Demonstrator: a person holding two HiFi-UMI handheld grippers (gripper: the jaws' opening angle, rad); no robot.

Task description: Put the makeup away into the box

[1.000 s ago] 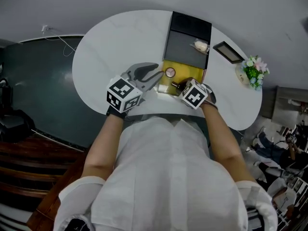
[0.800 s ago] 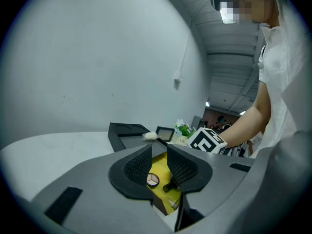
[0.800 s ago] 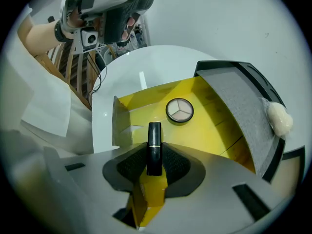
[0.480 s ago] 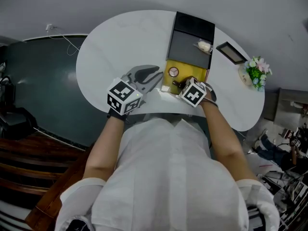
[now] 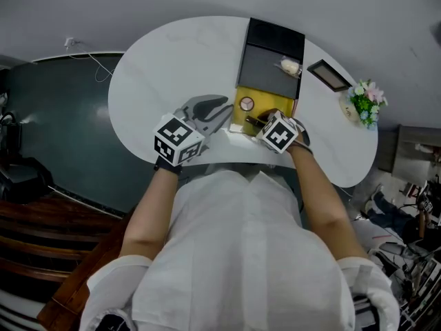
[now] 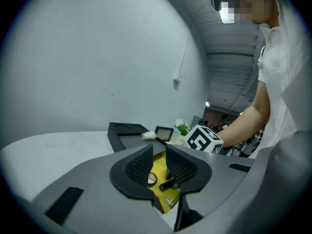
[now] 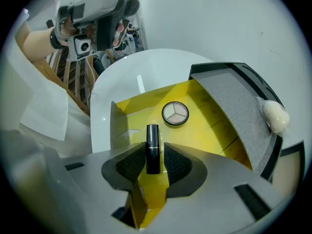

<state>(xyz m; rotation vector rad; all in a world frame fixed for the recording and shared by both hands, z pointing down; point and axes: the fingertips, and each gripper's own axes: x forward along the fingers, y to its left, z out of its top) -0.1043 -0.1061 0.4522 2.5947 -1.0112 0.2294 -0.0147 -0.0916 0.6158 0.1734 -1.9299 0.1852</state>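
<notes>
Right gripper view: right gripper [image 7: 154,156] pitched steeply down into yellow box [image 7: 207,112], fingers [image 7: 129,166] just opening off lipstick [image 7: 152,143]. Left gripper [image 6: 157,156] near level, fingers [image 6: 138,169] just narrowed, still apart, empty.

Holds the left gripper [image 6: 157,162] near level, jaws just drawn in to a narrow gap with nothing between. Points the right gripper [image 7: 154,151] steeply down — jaws just eased apart, a lipstick [image 7: 152,135] between them, one pad clear of it. Extends both bare forearms forward.

Yellow cardboard box [image 7: 204,116]: near end hidden behind my right claw [image 7: 154,164], right gripper view.
Black lipstick tube [image 5: 253,122]: mostly under that claw, head view.
Dark-framed rectangular panel [image 5: 326,74] on white bench [image 5: 158,67]: contents too small, I cannot tell.
</notes>
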